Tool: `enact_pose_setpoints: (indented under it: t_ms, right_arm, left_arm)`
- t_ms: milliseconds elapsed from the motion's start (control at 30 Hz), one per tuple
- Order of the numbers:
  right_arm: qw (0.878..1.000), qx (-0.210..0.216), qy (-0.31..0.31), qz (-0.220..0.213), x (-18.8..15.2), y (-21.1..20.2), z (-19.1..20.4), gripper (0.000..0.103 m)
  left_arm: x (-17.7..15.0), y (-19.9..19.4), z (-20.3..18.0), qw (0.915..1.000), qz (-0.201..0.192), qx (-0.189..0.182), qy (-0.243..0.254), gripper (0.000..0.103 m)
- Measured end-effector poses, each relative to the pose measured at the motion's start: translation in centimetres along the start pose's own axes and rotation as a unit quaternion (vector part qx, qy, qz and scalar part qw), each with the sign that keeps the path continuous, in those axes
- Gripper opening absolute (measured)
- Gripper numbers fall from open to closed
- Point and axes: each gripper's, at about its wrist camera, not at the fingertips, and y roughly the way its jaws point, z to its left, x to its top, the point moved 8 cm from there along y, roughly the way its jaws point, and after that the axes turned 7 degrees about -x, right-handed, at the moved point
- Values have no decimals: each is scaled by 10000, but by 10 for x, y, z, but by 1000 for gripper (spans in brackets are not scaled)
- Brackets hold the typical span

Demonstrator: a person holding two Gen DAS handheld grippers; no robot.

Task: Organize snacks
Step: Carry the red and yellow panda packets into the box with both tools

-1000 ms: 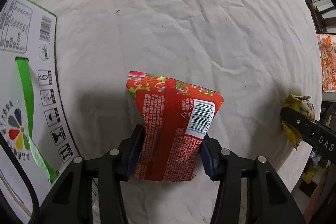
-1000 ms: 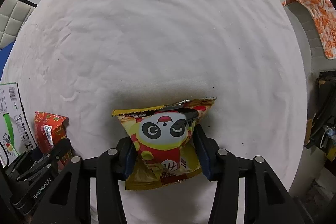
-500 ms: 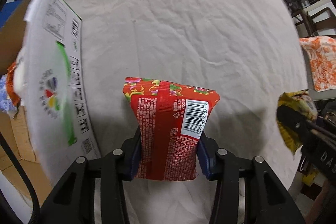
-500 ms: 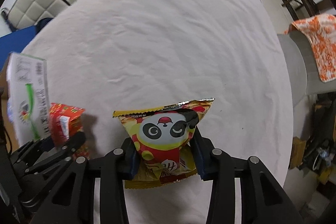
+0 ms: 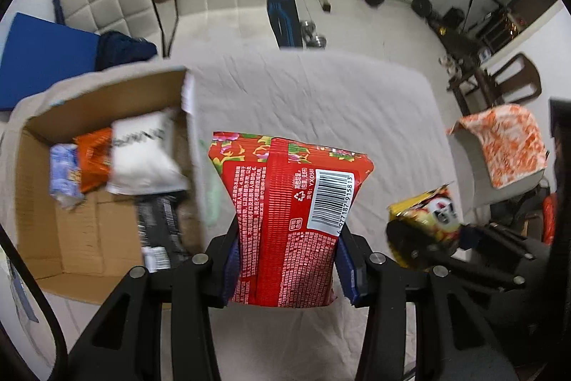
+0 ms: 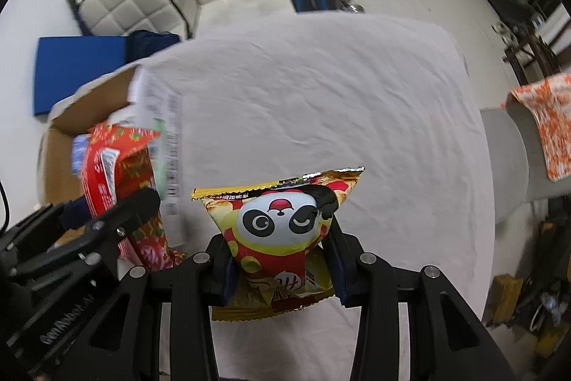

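Box [image 5: 43, 231]: open, holding white [image 5: 142, 159], orange [image 5: 93, 159], blue [image 5: 64, 175] packets; dark one blurred.
Left hand-held gripper [image 5: 287, 268]: pinching red pack [image 5: 285, 209].
Right hand-held gripper [image 6: 282, 268]: pinching panda pack [image 6: 282, 224].

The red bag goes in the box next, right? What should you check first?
1. Left tool grips red bag on both sides: ok.
2. Right tool holds panda bag: ok.
3. Cardboard box open on top: ok.
4. Free room in the box beside the snacks already inside: ok, bare floor shows.
5. Red bag over the box opening: not ok, it sits right of the box wall.
6. Box flap steady: cannot tell, blurred.
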Motion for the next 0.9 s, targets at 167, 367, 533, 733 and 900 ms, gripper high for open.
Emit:
enact_pose_setpoints:
  t_ms: [167,367,533,733,900]
  right_arm:
    - [9989,223,-361,-215,0,-31,54,43]
    - [9950,514,-814,-261,0,-40,134,43]
    - [9909,648,-1155,-221,-3,-27,203,43]
    - [9883,660,-1378,-15,-12,9,265,43]
    - [9877,581,-1433,219,-18,46,296,43]
  left_arm:
    - [9,-46,49,9995,-290,87,-122,42]
    - [2,-73,129,9974,-328,440,-478,42]
    - [-14,-69,210,9934,-98,657,-932,42]
    - [-29,-50,268,9889,137,619,-1341,42]
    - [-36,-23,298,9866,401,550,-1483,42]
